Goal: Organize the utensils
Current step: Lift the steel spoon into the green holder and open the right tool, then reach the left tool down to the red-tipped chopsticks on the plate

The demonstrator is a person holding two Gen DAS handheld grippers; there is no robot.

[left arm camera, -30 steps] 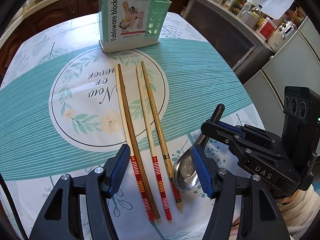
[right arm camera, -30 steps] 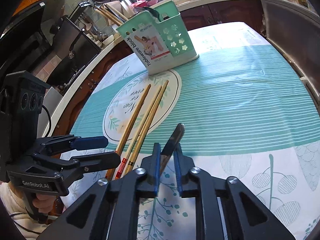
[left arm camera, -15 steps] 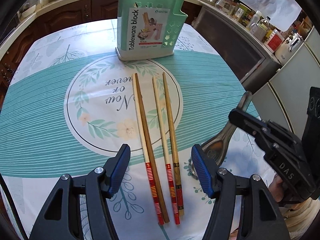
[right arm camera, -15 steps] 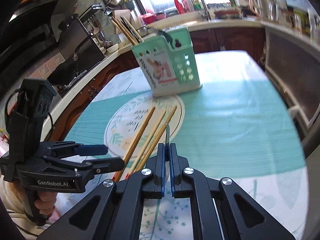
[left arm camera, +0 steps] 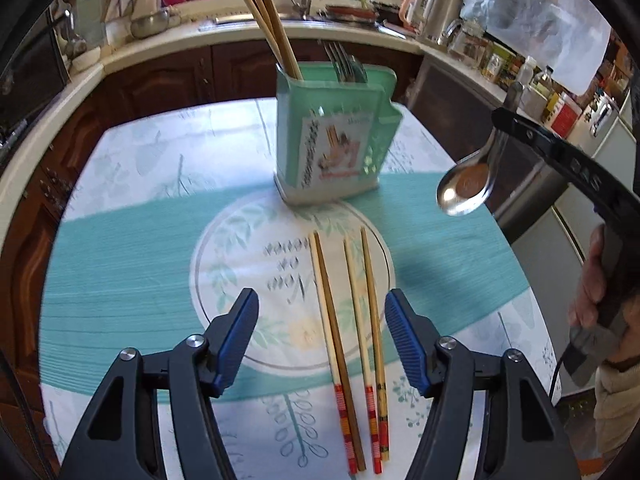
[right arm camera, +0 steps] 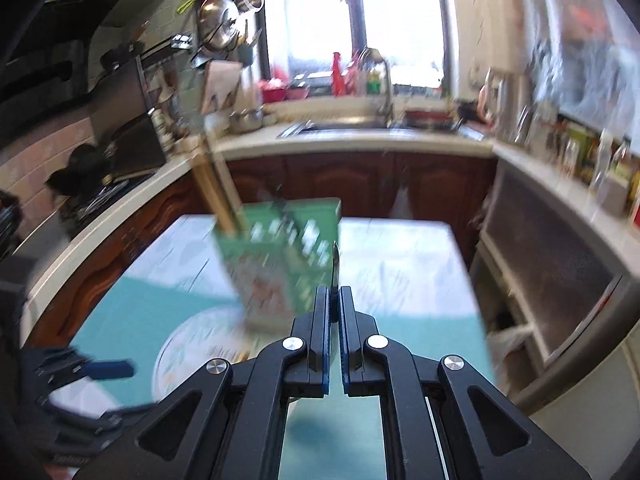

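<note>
- The right gripper (right arm camera: 334,300) has its jaws pressed together on the dark handle of a metal spoon (left arm camera: 466,188); in the right wrist view only the thin handle tip sticks up past the blue pads.
- From the left wrist view the spoon hangs in the air with its bowl hanging low and facing the camera, above the table's right edge and to the right of the holder, clear of the cloth.
- A hand (left arm camera: 596,292) grips the right gripper's handle at the right of that view.
- The left gripper (left arm camera: 322,340) is spread and holds nothing; its jaws have just been opening further, and it hangs over the near part of the table.
- Four loose chopsticks (left arm camera: 348,336) lie side by side on the tablecloth (left arm camera: 120,272), running from the round print in the middle toward the near edge, red-banded ends nearest.
- The mint-green utensil holder (left arm camera: 336,144) stands upright toward the far edge of the table, beyond the chopstick tips.
- In the holder, wooden chopsticks lean out of its left compartment and forks (left arm camera: 346,66) stand in the right.
</note>
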